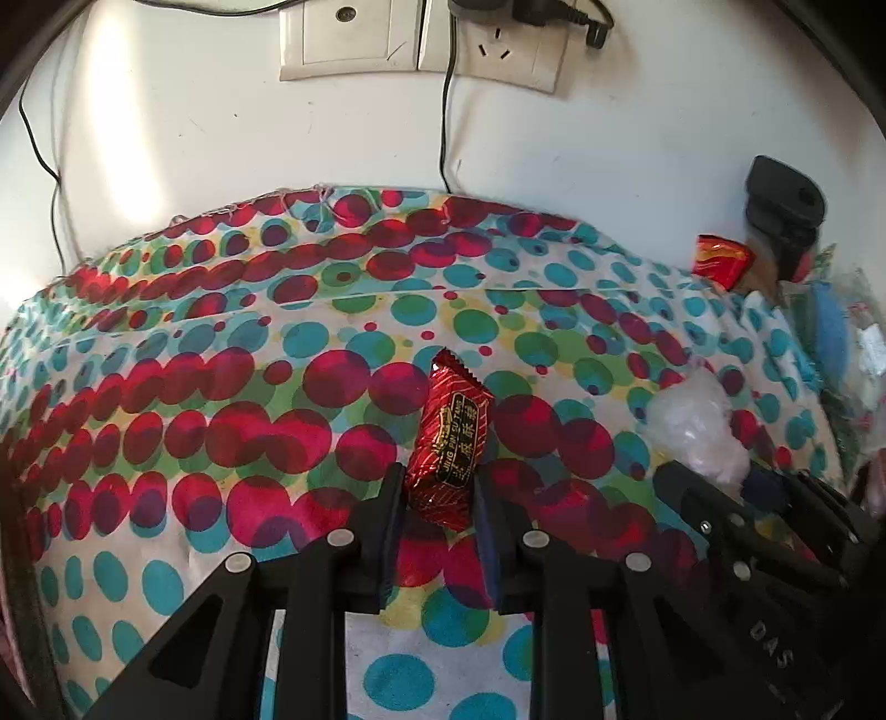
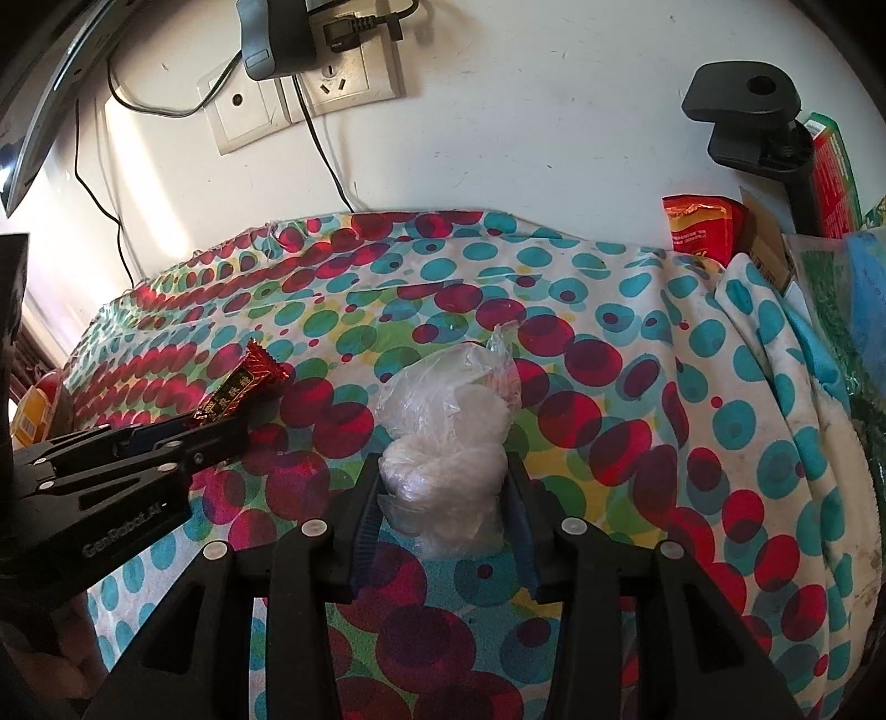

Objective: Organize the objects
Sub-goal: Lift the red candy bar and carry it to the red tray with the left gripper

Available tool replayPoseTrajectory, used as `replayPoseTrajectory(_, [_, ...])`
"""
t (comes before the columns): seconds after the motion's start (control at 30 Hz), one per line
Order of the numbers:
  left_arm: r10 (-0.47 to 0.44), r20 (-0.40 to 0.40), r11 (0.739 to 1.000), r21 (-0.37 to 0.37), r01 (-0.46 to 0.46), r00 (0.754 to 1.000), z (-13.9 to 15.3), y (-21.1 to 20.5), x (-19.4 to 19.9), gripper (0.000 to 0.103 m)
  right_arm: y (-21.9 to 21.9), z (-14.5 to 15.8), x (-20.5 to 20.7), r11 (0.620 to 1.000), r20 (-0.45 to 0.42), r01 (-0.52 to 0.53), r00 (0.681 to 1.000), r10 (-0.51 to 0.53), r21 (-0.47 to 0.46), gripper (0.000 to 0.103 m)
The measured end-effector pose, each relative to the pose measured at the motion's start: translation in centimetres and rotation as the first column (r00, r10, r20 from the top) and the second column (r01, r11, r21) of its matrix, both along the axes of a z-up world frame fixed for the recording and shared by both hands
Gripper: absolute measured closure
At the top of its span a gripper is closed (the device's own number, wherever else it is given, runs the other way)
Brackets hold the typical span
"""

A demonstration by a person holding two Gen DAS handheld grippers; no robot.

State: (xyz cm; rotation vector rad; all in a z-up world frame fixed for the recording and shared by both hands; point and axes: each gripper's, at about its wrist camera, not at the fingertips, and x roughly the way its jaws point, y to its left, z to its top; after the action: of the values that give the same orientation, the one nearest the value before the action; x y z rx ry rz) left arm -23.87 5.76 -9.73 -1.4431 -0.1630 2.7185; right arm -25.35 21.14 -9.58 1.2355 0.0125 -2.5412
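A red foil-wrapped candy (image 1: pixel 449 437) lies on the spotted cloth (image 1: pixel 221 387), and my left gripper (image 1: pixel 437 490) is shut on its near end, one finger against each side. The right wrist view shows the same candy (image 2: pixel 239 385) at the left, its lower end in the left gripper (image 2: pixel 219 429). A crumpled clear plastic bag with white contents (image 2: pixel 448 432) rests on the cloth at centre, and my right gripper (image 2: pixel 443 471) is shut on its lower half. In the left wrist view the bag (image 1: pixel 692 426) sits at the right, with the right gripper's black fingers (image 1: pixel 714 498) just below it.
A white wall with sockets (image 1: pixel 354 39), a plug and hanging cables (image 1: pixel 446 122) stands behind the cloth. At the right edge there are a black clamp (image 2: pixel 747 111), a red packet (image 2: pixel 700 227), a cardboard box (image 2: pixel 767 243) and blue and green packaging (image 2: pixel 864 288).
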Motion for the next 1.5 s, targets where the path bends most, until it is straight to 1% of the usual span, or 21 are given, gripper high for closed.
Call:
replayPoseTrajectory(0.07, [-0.004,-0.002,1.000,0.023,0.004,1.000,0.0,-0.5,0.2,0.079,-0.1,0.0,0.0,1.000,0.000,0.001,1.000,-0.001,0.004,0.063])
replayPoseTrajectory(0.23, [-0.030,-0.002,0.999,0.040,0.030,1.000,0.0,-0.8,0.9,0.079,-0.1,0.0,-0.1,1.000,0.000,0.000,1.000,0.000,0.004,0.063])
replayPoseTrajectory(0.3, [-0.047,-0.007,0.998,0.028,0.048,0.999,-0.1,-0.9,1.5,0.079,-0.1,0.0,-0.2,1.000,0.000,-0.001,1.000,0.001,0.004,0.063])
replayPoseTrajectory(0.4, [-0.083,-0.011,0.996,-0.017,0.083,0.996,-0.1,-0.8,2.8,0.079,-0.1,0.0,-0.3,1.000,0.000,-0.004,1.000,0.004,0.006,0.062])
replayPoseTrajectory(0.43, [-0.095,-0.012,0.995,-0.030,0.095,0.995,-0.1,-0.8,3.1,0.076,-0.1,0.0,-0.2,1.000,0.000,-0.003,1.000,0.003,0.005,0.062])
replayPoseTrajectory(0.47, [-0.099,-0.008,0.994,-0.044,0.098,0.995,-0.1,-0.9,3.5,0.077,-0.1,0.0,-0.2,1.000,0.000,-0.003,1.000,0.003,0.006,0.061])
replayPoseTrajectory(0.6, [-0.106,0.002,0.994,-0.015,0.106,0.994,-0.1,-1.3,3.5,0.076,-0.3,0.0,-0.3,1.000,-0.001,-0.010,1.000,0.010,0.014,0.057])
replayPoseTrajectory(0.67, [-0.099,0.013,0.995,0.002,0.099,0.995,0.0,-1.3,2.9,0.072,-0.4,0.0,-0.3,1.000,-0.002,-0.012,1.000,0.012,0.023,0.057])
replayPoseTrajectory(0.8, [-0.098,0.019,0.995,-0.023,0.098,0.995,0.0,-0.7,1.9,0.067,-0.6,0.0,-0.3,1.000,-0.001,-0.013,1.000,0.013,0.024,0.055])
replayPoseTrajectory(0.97, [-0.110,-0.012,0.992,-0.067,0.109,0.994,-0.2,-0.2,1.7,0.067,-0.6,0.0,-0.3,0.999,-0.002,-0.012,1.000,0.012,0.031,0.055])
replayPoseTrajectory(1.03, [-0.127,-0.031,0.989,-0.077,0.124,0.991,-0.3,-0.2,2.0,0.068,-0.7,0.0,-0.3,0.999,-0.004,-0.012,1.000,0.012,0.041,0.055])
replayPoseTrajectory(1.07, [-0.131,-0.042,0.989,-0.080,0.128,0.990,-0.4,-0.2,2.1,0.071,-0.9,0.0,-0.3,0.999,-0.005,-0.012,1.000,0.012,0.046,0.055])
replayPoseTrajectory(1.1, [-0.130,-0.050,0.989,-0.084,0.126,0.990,-0.4,-0.4,2.2,0.082,-0.9,0.0,-0.3,0.999,-0.005,-0.014,1.000,0.015,0.049,0.054])
replayPoseTrajectory(1.17, [-0.130,-0.051,0.990,-0.062,0.126,0.990,-0.3,-0.8,2.3,0.082,-1.0,0.0,-0.2,0.998,-0.006,-0.014,1.000,0.014,0.055,0.054])
replayPoseTrajectory(1.2, [-0.128,-0.051,0.990,-0.063,0.125,0.990,-0.3,-0.9,2.3,0.083,-1.0,0.0,-0.2,0.998,-0.006,-0.013,1.000,0.014,0.057,0.054])
replayPoseTrajectory(1.4, [-0.132,-0.050,0.987,-0.099,0.127,0.990,-0.2,-0.5,2.9,0.084,-1.1,0.0,-0.3,0.998,-0.007,-0.013,1.000,0.014,0.067,0.053])
replayPoseTrajectory(1.5, [-0.134,-0.047,0.985,-0.113,0.128,0.990,-0.2,-0.3,3.4,0.084,-1.4,0.0,-0.3,0.996,-0.009,-0.013,1.000,0.014,0.088,0.053])
